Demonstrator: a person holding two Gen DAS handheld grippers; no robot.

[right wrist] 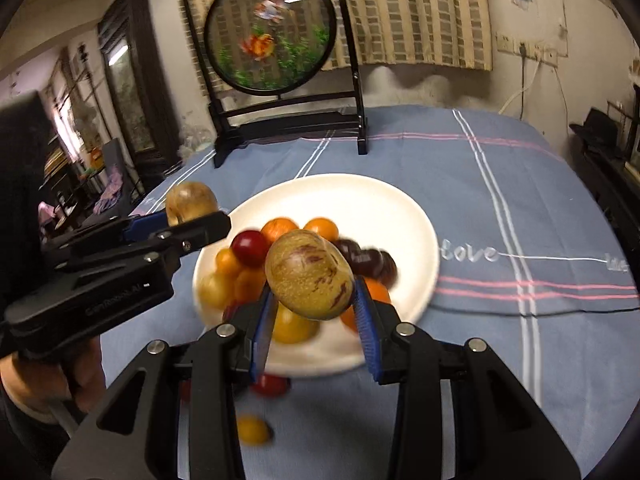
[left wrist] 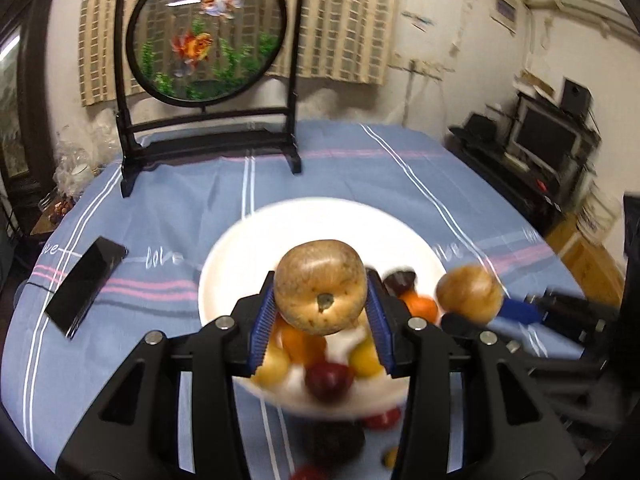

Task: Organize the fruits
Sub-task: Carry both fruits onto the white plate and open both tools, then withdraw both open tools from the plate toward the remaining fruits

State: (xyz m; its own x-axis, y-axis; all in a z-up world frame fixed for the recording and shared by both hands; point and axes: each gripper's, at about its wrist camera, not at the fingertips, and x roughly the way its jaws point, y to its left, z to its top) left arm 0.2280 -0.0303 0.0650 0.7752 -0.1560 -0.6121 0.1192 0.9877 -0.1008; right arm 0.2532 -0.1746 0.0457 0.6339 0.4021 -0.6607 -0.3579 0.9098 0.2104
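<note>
Left tongs (left wrist: 320, 304) clamped on a brown speckled fruit (left wrist: 321, 286), right tongs (right wrist: 314, 300) clamped on a streaked yellow-green fruit (right wrist: 309, 274), both carried above the white plate (right wrist: 360, 196) of small fruits on the counter (right wrist: 500, 208). Risk: round skins gripped near the pad tips (frames blurred, so grip depth unclear) could squirt out. A drop would scatter the pile, and strays (right wrist: 252, 430) already lie off the plate.

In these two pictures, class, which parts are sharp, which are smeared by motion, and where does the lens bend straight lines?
Left wrist view: the held brown fruit and left tongs are sharp; the white plate and small fruits smear. Right wrist view: the streaked fruit in the right tongs is sharp; the goldfish screen blurs. Both: tablecloth stripes curve towards the edges.
</note>
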